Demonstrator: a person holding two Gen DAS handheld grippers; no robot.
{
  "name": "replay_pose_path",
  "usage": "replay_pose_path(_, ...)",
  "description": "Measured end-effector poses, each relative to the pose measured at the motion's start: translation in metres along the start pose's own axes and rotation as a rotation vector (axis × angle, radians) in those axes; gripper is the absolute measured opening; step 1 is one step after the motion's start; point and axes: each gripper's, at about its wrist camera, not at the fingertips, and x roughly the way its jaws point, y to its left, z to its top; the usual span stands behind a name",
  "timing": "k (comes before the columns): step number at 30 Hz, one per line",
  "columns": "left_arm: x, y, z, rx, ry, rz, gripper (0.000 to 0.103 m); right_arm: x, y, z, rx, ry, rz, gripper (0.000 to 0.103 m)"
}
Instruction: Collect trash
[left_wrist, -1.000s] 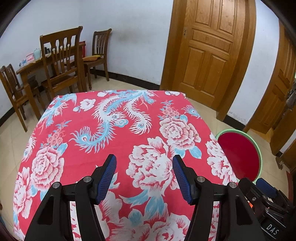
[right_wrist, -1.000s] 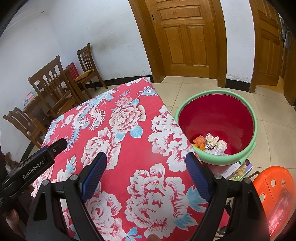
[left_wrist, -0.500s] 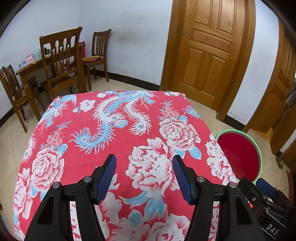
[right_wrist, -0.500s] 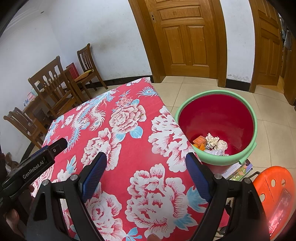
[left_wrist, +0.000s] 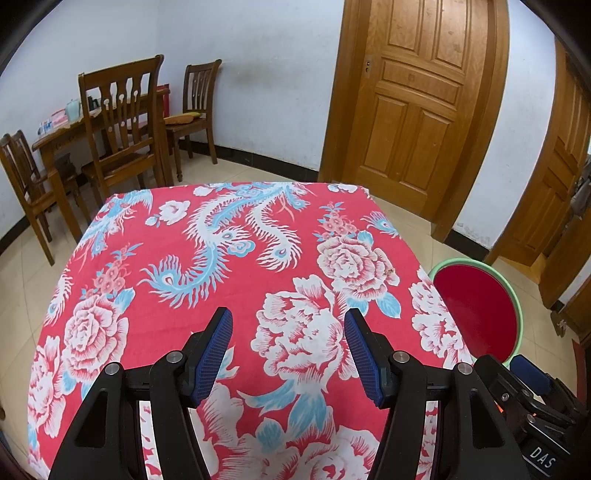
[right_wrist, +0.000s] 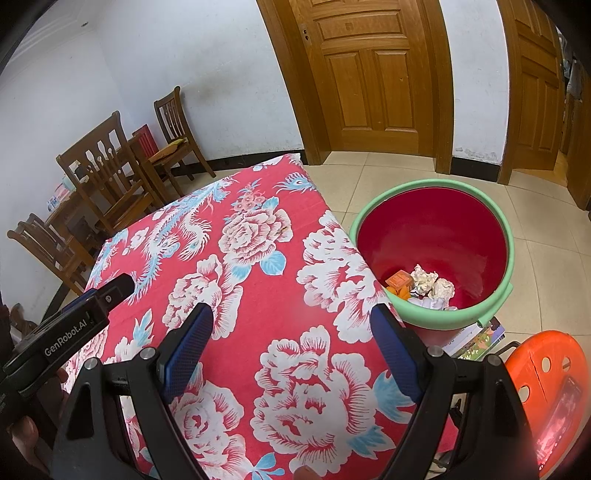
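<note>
Trash (right_wrist: 428, 286) lies at the bottom of the red basin (right_wrist: 436, 229) with the green rim — crumpled white paper wads beside a small orange box, bunched against the near wall of the basin. No loose trash shows on the floral tablecloth (left_wrist: 229, 266) in either view, so I judge the collecting nearly or fully done.

Going left to right: the left gripper (left_wrist: 288, 350) hangs over the near middle of the cloth, jaws apart with nothing between them, only printed peonies under the blue pads. From it the basin sits off to the right, past the table's right edge and lower, on the tiled floor; in that view only the red inner wall shows, not the contents.

The right gripper (right_wrist: 291, 350) hovers over the near right part of the cloth, jaws spread wider and likewise empty. From these jaws the trash lies ahead and to the right — beyond the table edge and below it. The right hand is plainly the nearer one to the basin; the left gripper's body appears at the left edge of the right view, well away from it.

An orange stool (right_wrist: 546, 384) stands near the basin at the lower right, with some printed papers on the floor between them. Any further drop would, I judge, fall to the right hand, swinging right over the rim.
</note>
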Motion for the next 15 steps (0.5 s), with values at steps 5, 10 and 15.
replay_pose_path(5, 0.0004, 0.0, 0.0008, 0.001, 0.001, 0.0, 0.064, 0.0, 0.0005, -0.0002, -0.001, 0.001, 0.001, 0.086)
replay_pose_path(10, -0.0002, -0.0001, -0.0004, 0.0, 0.0, 0.001, 0.064, 0.0002, 0.0, -0.0001, 0.0, 0.001, 0.0, 0.086)
replay_pose_path(15, 0.0001, 0.0, -0.0003, 0.001, 0.0, 0.0, 0.064, 0.0002, 0.0002, -0.0002, -0.001, 0.001, 0.0, 0.086)
